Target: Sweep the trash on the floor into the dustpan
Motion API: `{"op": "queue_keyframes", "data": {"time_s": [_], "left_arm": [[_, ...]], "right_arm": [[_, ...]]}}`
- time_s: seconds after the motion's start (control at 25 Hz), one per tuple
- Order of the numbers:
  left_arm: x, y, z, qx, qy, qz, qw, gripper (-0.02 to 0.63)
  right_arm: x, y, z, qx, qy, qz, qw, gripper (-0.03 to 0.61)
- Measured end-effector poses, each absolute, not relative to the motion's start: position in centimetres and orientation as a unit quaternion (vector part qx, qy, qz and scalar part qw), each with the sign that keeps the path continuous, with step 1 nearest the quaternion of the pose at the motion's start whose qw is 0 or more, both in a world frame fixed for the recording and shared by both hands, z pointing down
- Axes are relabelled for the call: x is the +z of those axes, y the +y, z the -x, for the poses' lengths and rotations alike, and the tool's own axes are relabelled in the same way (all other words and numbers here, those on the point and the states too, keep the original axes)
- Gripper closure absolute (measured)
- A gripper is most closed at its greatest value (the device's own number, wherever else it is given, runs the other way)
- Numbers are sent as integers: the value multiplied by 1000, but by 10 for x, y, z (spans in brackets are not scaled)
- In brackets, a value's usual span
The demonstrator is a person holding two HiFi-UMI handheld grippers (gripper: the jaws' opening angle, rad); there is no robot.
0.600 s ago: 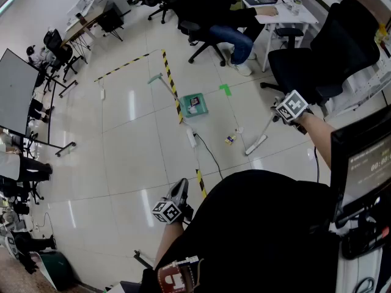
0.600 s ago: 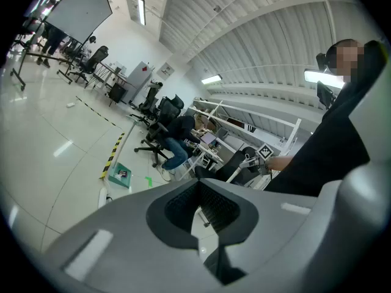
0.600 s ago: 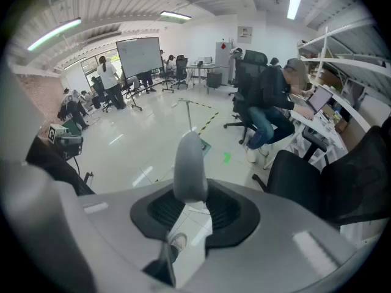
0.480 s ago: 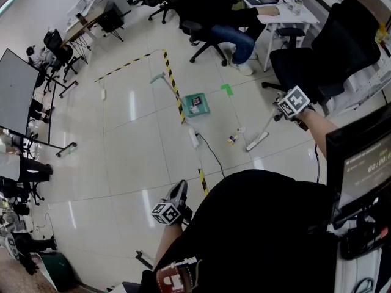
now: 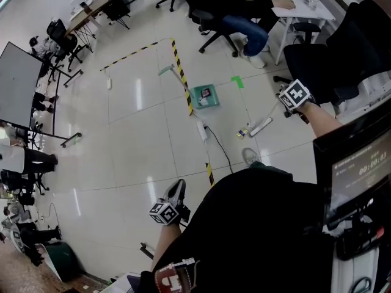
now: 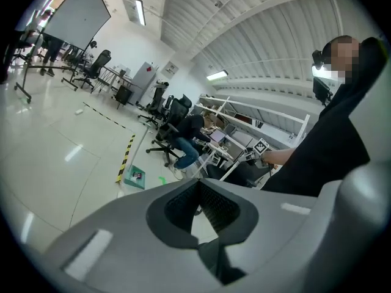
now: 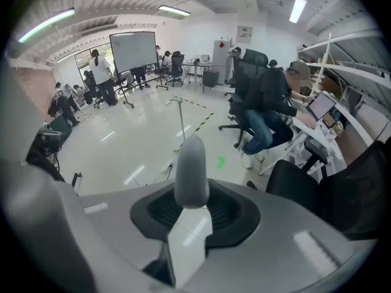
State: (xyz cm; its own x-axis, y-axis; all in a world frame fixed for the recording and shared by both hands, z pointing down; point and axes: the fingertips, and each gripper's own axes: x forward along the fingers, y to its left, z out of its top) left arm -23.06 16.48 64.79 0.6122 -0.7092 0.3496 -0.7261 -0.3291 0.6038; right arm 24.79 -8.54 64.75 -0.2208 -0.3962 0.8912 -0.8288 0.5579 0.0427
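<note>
A green dustpan [image 5: 204,96] lies on the floor beside the yellow-black tape, its long handle [image 5: 173,76] reaching away to the upper left. A small piece of trash [image 5: 244,132] lies right of the power strip. The white broom head [image 5: 261,126] rests just right of the trash. My right gripper [image 5: 288,105] is shut on the broom's grey handle [image 7: 191,166], whose rounded tip sticks out past the jaws. My left gripper [image 5: 178,189] hangs low near my body, shut with nothing in it [image 6: 197,191]. In the left gripper view the dustpan [image 6: 135,177] shows far off.
A white power strip [image 5: 201,129] with a black cable [image 5: 221,150] lies along the tape line [image 5: 183,78]. A green tape mark [image 5: 237,82] is on the floor. Office chairs [image 5: 317,60] and a seated person [image 5: 244,23] are at the desks ahead. My shoe [image 5: 249,156] shows below the trash.
I have stepped forward, so the floor has slid down the head view. The broom head has come closer to the trash. My left gripper has hardly moved.
</note>
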Motion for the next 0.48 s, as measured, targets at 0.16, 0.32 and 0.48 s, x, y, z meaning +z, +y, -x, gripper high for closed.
{"op": "queue_keyframes", "data": {"time_s": [0.16, 0.32, 0.48], "left_arm": [[648, 125, 222, 12, -463, -803, 374, 607], [637, 75, 204, 2, -490, -789, 371, 607], [623, 31, 193, 1, -526, -773, 355, 607]], "right_arm": [[664, -140, -240, 222, -762, -384, 472, 483], [670, -205, -222, 185, -788, -324, 489, 483], [673, -264, -195, 145, -816, -268, 492, 483]]}}
